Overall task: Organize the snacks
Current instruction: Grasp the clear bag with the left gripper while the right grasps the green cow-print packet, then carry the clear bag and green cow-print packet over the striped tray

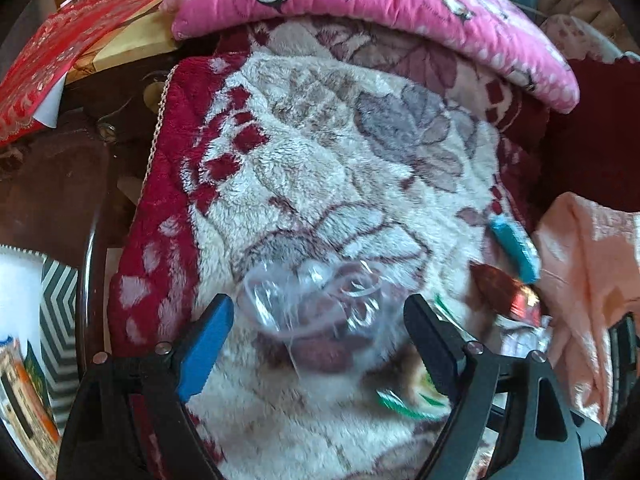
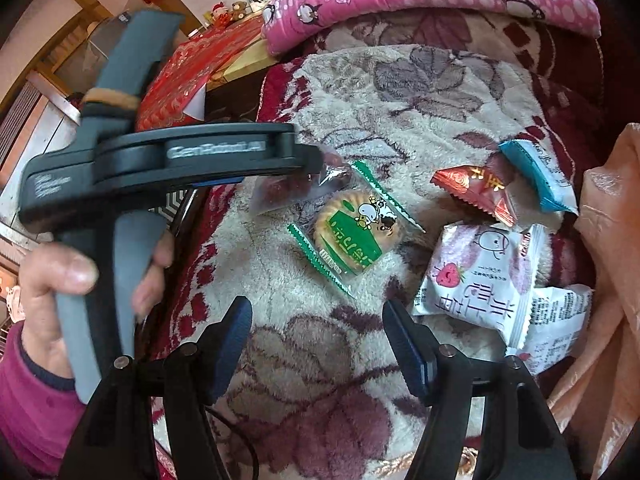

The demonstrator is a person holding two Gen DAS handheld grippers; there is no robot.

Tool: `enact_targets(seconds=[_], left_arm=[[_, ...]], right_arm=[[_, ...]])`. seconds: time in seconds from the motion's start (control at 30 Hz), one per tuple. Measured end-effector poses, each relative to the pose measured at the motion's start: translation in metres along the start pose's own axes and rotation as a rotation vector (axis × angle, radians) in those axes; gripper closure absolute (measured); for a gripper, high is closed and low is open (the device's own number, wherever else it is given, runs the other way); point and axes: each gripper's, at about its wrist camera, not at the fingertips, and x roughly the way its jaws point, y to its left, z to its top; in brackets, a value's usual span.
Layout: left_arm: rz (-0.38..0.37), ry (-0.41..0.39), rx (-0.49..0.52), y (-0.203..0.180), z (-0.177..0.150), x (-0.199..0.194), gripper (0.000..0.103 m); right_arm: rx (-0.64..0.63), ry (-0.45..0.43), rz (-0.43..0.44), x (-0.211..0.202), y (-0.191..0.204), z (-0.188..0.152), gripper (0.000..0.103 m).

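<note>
Both wrist views look down, close, sharing the blanket (image 1: pixel 320 152); left view seems blurred.

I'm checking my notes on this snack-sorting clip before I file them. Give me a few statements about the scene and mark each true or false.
1. The snacks lie on a fluffy floral blanket. True.
2. The right gripper is shut on the green-striped biscuit packet. False: its jaws stand open and empty, and the packet lies on the blanket beyond them.
3. A clear plastic packet sits between the open fingers of the left gripper. True, though it is blurred and contact cannot be told.
4. The blue packet lies left of the biscuit packet. False: it lies to its right, beside the red packet.
5. The strawberry packet is white. True.
</note>
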Motion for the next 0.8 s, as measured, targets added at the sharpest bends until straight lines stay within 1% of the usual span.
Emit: enact_targets(seconds=[0.03,0.07,0.13,0.2,0.27,0.37,0.47,0.53,0.63,0.67,0.7,0.73,0.8], left_arm=[[-0.009,0.005,0.0,0.001,0.001,0.002,0.044],[-0.04,0.012,-0.005,0.002,0.002,0.004,0.058],[-0.051,0.006,-0.01,0.004,0.001,0.003,0.061],[-0.048,-0.01,0.01,0.002,-0.002,-0.001,0.067],[-0.043,-0.027,0.0,0.006,-0.008,-0.008,0.069],[-0.043,-0.044,-0.06,0.023,-0.018,-0.022,0.07],[-0.036,-0.056,-0.09,0.035,-0.029,-0.033,0.071],[-0.014,-0.064,-0.1,0.041,-0.036,-0.041,0.071],[0.007,-0.077,-0.105,0.047,-0.049,-0.052,0.071],[0.013,-0.074,-0.108,0.048,-0.052,-0.054,0.071],[0.014,-0.075,-0.111,0.049,-0.055,-0.055,0.071],[0.014,-0.082,-0.113,0.05,-0.059,-0.058,0.071],[0.02,-0.086,-0.116,0.052,-0.066,-0.062,0.071]], right_arm=[[0.008,0.001,0.0,0.002,-0.001,0.001,0.031],[0.019,0.0,0.002,0.005,-0.003,0.003,0.031],[0.044,-0.007,0.009,0.01,-0.005,0.007,0.031],[0.073,-0.017,-0.011,0.014,-0.007,0.012,0.03],[0.103,-0.029,-0.031,0.019,-0.009,0.016,0.03],[0.151,-0.06,-0.042,0.024,-0.012,0.023,0.03],[0.182,-0.073,-0.062,0.034,-0.013,0.032,0.029],[0.184,-0.062,-0.083,0.044,-0.013,0.036,0.029],[0.169,-0.077,-0.109,0.047,-0.01,0.038,0.028],[0.138,-0.071,-0.13,0.049,-0.008,0.038,0.031],[0.096,-0.061,-0.17,0.05,-0.005,0.036,0.042],[0.056,-0.058,-0.191,0.048,-0.002,0.033,0.045],[0.051,-0.049,-0.168,0.042,-0.004,0.026,0.047]])
